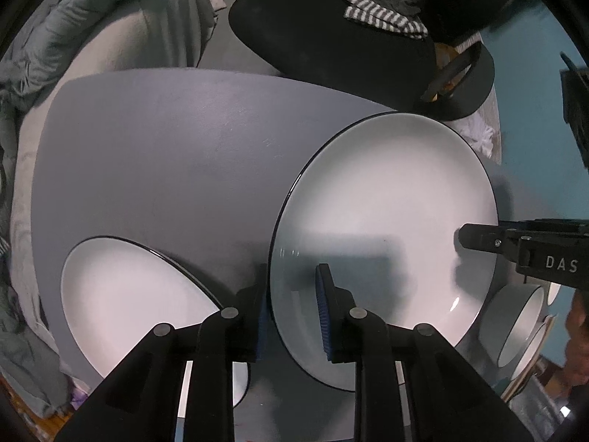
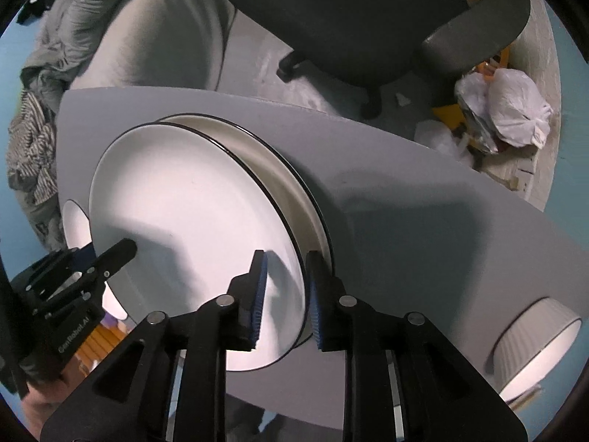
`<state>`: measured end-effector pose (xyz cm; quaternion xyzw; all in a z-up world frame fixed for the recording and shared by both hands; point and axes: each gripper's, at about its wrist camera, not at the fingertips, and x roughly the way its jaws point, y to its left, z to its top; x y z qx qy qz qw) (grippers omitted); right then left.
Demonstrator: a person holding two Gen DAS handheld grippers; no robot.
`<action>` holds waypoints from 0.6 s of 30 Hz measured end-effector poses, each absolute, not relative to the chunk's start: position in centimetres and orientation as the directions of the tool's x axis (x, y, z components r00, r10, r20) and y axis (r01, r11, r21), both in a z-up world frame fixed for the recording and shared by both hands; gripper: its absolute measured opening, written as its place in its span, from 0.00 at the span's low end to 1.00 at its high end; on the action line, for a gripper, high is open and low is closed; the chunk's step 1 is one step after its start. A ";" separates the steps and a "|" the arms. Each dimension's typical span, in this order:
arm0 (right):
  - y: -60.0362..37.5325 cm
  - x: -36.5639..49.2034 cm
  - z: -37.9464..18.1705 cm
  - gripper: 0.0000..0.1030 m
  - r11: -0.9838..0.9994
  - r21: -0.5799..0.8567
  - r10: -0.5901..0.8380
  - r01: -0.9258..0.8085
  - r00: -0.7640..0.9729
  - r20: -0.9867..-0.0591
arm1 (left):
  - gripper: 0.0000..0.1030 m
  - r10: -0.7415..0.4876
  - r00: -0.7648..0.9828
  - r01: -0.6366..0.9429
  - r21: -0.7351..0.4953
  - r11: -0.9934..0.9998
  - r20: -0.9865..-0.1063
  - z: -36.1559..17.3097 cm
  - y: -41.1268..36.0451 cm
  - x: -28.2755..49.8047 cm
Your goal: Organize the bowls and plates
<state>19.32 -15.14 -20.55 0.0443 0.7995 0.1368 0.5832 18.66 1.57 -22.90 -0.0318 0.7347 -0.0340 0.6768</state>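
Note:
A large white plate with a dark rim (image 1: 386,202) (image 2: 184,213) hangs tilted over a second similar plate (image 2: 291,184) on the grey table (image 1: 165,154). My left gripper (image 1: 293,269) points down and straddles the plate's near rim, one finger outside and one over the white face, with a gap at the inner pad. On the opposite rim my right gripper (image 2: 286,254) does the same, its pads standing off the plate. Each gripper shows in the other's view: the right gripper (image 1: 475,237) and the left gripper (image 2: 106,248).
A smaller white plate (image 1: 121,302) (image 2: 75,221) lies at the table's left corner. White bowls (image 1: 522,324) (image 2: 537,342) stand at the right edge. A black office chair (image 2: 349,18), a grey couch with clothes (image 1: 121,29) and plastic bags (image 2: 511,110) lie beyond the table.

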 end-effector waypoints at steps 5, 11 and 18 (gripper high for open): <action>-15.2 19.5 -20.5 0.27 0.963 0.261 0.223 -0.064 -0.351 -0.909 | 0.25 -0.049 -0.081 0.022 -0.051 0.998 -0.996 -22.9 0.7 18.7; -15.6 19.6 -20.3 0.27 0.968 0.249 0.218 -0.040 -0.362 -0.906 | 0.31 -0.013 -0.079 0.055 -0.017 0.998 -0.997 -23.0 -0.2 18.7; -15.4 19.5 -19.7 0.33 0.972 0.233 0.204 -0.038 -0.357 -0.911 | 0.36 -0.008 -0.102 0.039 -0.012 0.999 -0.995 -22.7 0.5 19.3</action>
